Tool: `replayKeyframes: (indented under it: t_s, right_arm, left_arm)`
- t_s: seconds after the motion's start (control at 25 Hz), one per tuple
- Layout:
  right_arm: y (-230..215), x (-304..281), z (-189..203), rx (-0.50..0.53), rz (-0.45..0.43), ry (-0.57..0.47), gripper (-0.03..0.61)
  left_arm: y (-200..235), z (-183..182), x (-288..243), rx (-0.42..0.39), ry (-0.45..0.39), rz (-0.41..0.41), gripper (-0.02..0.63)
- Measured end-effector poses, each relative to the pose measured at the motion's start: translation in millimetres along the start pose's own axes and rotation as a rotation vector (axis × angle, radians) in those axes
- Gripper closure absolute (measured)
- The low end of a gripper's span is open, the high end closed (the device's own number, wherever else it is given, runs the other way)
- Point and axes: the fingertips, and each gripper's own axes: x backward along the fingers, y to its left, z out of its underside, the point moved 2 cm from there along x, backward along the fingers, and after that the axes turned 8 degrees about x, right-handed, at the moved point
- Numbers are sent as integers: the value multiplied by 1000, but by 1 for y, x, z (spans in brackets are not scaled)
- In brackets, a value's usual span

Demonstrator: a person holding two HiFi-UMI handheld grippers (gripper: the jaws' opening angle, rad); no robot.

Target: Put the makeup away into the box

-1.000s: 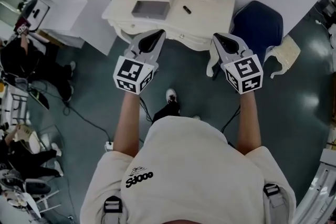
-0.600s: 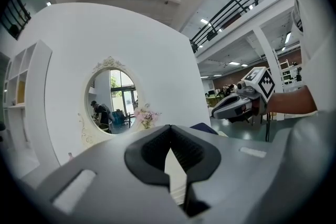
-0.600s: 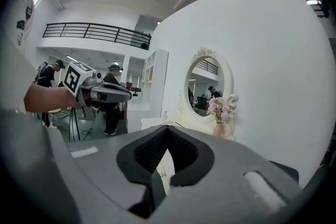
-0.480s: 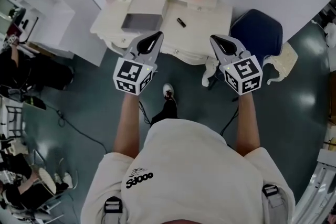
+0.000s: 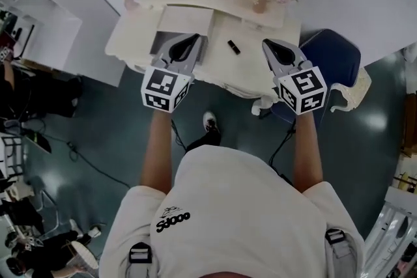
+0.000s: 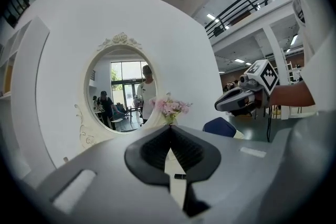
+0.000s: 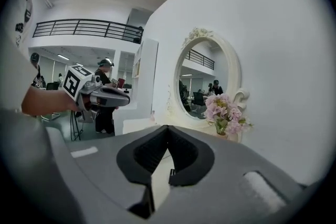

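Makeup tube (image 5: 233, 47), small and dark, is lying on the bare top of the pale table (image 5: 130, 42), outside the box (image 5: 186, 17). It is sitting ahead of and between the two tools, off to the right of the left hand-held gripper (image 5: 193, 42) and off to the left of the right hand-held gripper (image 5: 271, 46). It is about midway, so neither is looking clearly nearer. Its long axis is running slantwise across both pointing lines, the near end leaning toward the right one. The box is lying just ahead of the left hand-held gripper, which is partly covering it in the head view. Both hand-held grippers are hovering over the table's front edge with jaws pressed together, pinching nothing. The right one is probably better placed to spread its jaws, take the tube and carry it leftward to the box.
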Motion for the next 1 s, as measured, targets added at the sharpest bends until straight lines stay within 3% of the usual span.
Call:
replayKeyframes:
  t_s: [0.24,0.56,0.72,1.0]
  right_arm:
    - [-15,-69,3,-15,9,61,575]
    - [-19,-137,66,-52,5,264,549]
    - [-14,-152,94,-98,-12,339,520]
    - [-2,-172,155,-116,-122,495,474]
  left_arm:
    - [58,20,-31,29,61,25,595]
    - [117,57,-64,76,130,59,595]
    - [127,78,-71,105,176,68,595]
    - [117,122,-74,127,285,82,595]
